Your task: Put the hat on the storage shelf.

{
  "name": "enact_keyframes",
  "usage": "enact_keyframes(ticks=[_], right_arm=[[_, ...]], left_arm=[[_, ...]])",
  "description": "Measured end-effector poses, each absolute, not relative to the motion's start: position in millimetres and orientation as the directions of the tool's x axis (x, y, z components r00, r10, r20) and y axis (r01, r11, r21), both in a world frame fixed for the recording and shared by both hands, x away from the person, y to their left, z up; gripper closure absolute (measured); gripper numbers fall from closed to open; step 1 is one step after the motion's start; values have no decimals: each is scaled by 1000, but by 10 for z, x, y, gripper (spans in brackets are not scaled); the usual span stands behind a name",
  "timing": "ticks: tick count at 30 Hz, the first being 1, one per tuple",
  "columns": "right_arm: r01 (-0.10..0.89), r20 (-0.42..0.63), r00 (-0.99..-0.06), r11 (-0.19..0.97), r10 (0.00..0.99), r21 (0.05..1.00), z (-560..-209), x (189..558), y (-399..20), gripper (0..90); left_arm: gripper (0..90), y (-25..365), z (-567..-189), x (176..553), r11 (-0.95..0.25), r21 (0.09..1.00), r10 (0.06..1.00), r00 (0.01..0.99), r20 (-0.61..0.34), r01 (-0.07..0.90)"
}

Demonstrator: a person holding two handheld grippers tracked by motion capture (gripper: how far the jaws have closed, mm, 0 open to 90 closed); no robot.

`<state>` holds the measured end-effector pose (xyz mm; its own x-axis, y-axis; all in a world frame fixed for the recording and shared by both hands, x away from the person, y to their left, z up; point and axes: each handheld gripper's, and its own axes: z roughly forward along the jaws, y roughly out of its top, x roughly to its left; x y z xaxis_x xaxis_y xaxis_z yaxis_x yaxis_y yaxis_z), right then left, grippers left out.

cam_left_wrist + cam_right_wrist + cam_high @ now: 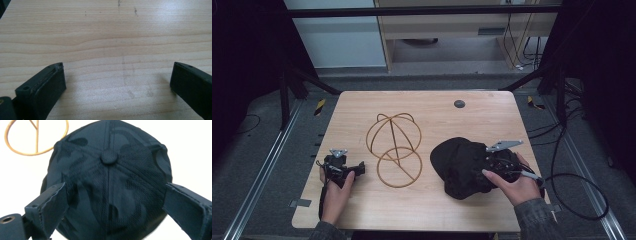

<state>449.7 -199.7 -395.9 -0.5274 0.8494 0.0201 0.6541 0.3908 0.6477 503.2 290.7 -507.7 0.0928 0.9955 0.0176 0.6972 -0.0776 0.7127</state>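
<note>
1. Nearest the person, the right gripper (486,167) sits over the near right part of the wooden table (492,115), held from behind by the right hand (517,187). Its jaws stand wide apart with the crown of the black cap (108,185) between them; they do not clamp it.
2. The cap lies on the table at the right, its top button (108,157) facing the right gripper view.
3. At the near left, the left hand (334,192) holds the left gripper (117,82) low over bare wood. Its jaws are spread, with nothing between them.
4. Between the two grippers, a little farther in, stands the wire hat stand (394,145), its ring base just beside the cap, not visibly touching it.
5. Farthest, a small dark round disc (459,103) sits in the tabletop near the back edge.
</note>
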Motion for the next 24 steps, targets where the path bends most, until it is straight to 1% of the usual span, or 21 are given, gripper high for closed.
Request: enact_keyframes(ticks=[1,8,24], right_arm=[[651,21,-539,400,842,645,-3970,4511,-1963,63],[665,30,-538,403,842,630,-3976,4562,-1930,62],[688,45,-547,418,836,594,-4072,4673,-1897,153]], left_arm=[[0,2905,-5076,5033,-79,713,995,94,18,697],[0,2903,-5077,5034,-80,713,995,96,17,697],[0,2888,-5077,5029,-85,713,994,104,18,696]])
